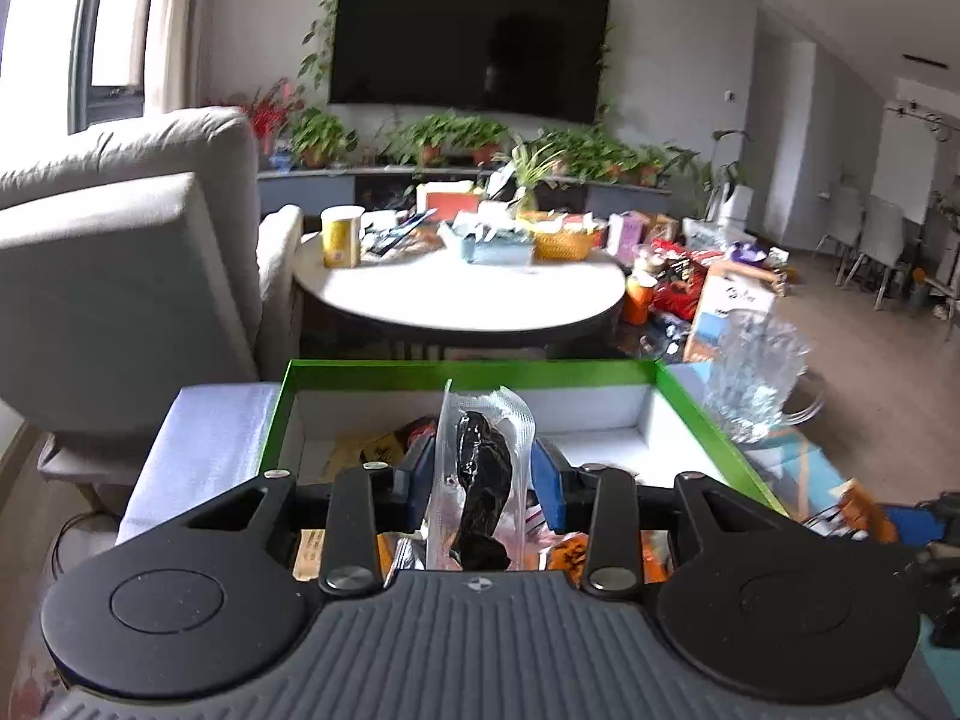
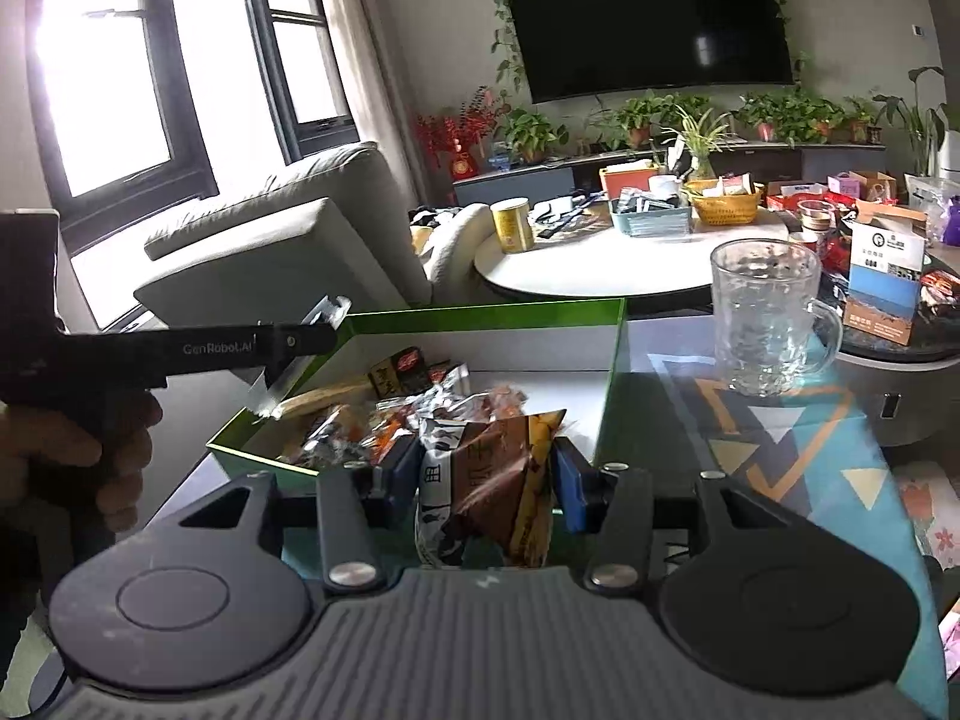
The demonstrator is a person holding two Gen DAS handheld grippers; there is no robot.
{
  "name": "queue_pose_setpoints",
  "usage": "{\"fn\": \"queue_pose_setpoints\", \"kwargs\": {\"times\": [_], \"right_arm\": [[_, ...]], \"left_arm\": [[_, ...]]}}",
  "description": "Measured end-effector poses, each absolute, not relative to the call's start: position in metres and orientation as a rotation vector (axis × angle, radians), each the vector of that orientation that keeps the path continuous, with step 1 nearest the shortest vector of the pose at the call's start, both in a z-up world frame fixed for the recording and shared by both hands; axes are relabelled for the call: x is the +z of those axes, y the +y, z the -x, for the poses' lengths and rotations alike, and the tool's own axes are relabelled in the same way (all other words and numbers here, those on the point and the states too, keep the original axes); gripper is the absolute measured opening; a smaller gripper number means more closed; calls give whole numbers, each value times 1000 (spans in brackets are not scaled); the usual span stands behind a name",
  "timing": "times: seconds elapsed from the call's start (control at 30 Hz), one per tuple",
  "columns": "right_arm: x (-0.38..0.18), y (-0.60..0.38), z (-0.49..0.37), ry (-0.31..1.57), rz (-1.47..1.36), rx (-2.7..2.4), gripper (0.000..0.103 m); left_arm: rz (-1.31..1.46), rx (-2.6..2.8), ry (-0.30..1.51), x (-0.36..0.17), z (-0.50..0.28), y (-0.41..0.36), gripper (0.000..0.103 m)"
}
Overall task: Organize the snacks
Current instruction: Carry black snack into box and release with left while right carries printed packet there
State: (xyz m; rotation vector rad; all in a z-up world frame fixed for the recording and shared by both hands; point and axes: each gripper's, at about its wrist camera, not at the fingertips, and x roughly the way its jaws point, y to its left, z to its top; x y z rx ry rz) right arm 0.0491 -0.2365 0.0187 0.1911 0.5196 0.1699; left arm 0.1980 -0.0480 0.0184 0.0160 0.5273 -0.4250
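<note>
Snack packets sit heaped inside an open green box (image 2: 612, 372) with a white lining, which rests on a glass worktop (image 2: 672, 360) over a patterned cloth; the box looks like the collecting place for the task. A clear glass mug (image 2: 765, 324) stands just beside the box's right wall, apart from it.

The left gripper (image 1: 480, 468) hangs above the near part of the box, its blue pads on either side of a clear vacuum pouch (image 1: 480, 468) holding something dark. The pouch stands upright between them. The jaws are only narrowly parted, and a small gap seems to show at each pad, so the pouch is probably being let go into the box rather than firmly pinched.

The right gripper (image 2: 489, 480) sits at the box's near edge, moderately spread and pinching a brown and yellow wrapped snack (image 2: 504, 480) together with a white printed packet (image 2: 435, 480), apparently waiting its turn to drop them in. A hand (image 2: 78, 450) holds the left tool's handle.
</note>
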Motion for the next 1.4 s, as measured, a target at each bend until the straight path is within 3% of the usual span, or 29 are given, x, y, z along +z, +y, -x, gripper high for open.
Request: {"fn": "queue_pose_setpoints", "kwargs": {"times": [0.1, 1.4], "right_arm": [[18, -238, -53, 519, -199, 167, 49], [23, -220, -73, 495, -250, 200, 49]], "left_arm": [[-27, -390, 538, 10, -198, -49, 47], [0, -290, 562, -5, -138, 3, 53]]}}
